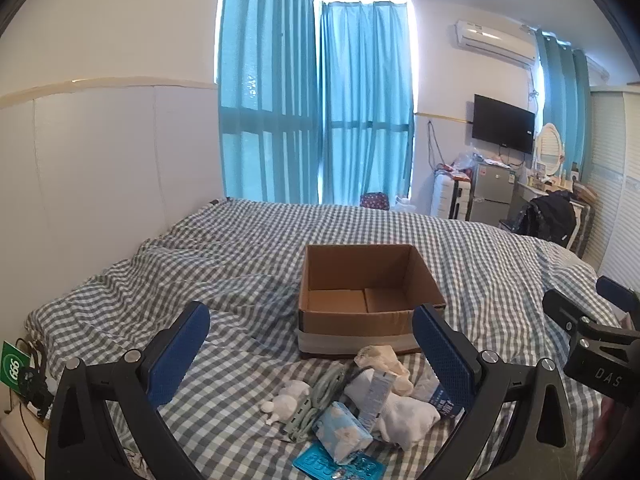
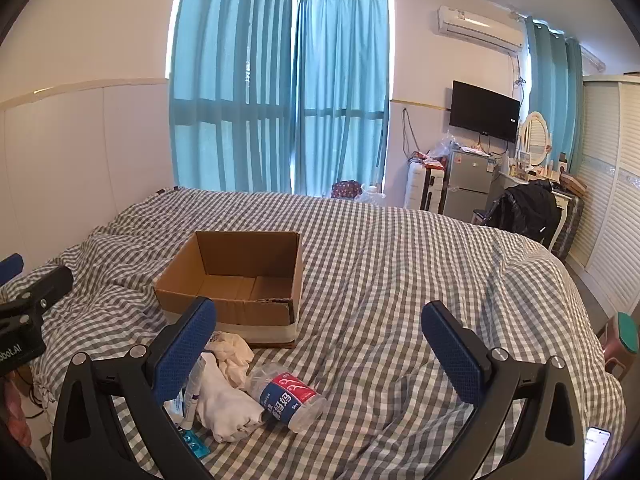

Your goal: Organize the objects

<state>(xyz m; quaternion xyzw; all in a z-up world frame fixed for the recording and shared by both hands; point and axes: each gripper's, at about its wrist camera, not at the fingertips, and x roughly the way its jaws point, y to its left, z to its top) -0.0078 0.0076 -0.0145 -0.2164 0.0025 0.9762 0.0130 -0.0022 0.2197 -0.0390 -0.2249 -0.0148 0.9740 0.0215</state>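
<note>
Looking past our left gripper [image 1: 311, 344], jaws wide and holding nothing, we see an open brown cardboard box [image 1: 362, 300] mid-frame on the grey-checked bedspread [image 1: 240, 248]. A heap of white cloths [image 1: 404, 412], tissue packet [image 1: 343, 432] and clear plastic bottle [image 2: 290, 398] lies lower centre, between those jaws. Our right gripper [image 2: 319, 338] gapes equally wide, the heap at its left finger.

Open-topped box [image 2: 236, 280] on the bed [image 2: 400, 248], air above it free, clutter pile [image 1: 360, 400] just before its near wall, bare bedspread to the right, wall at left.
</note>
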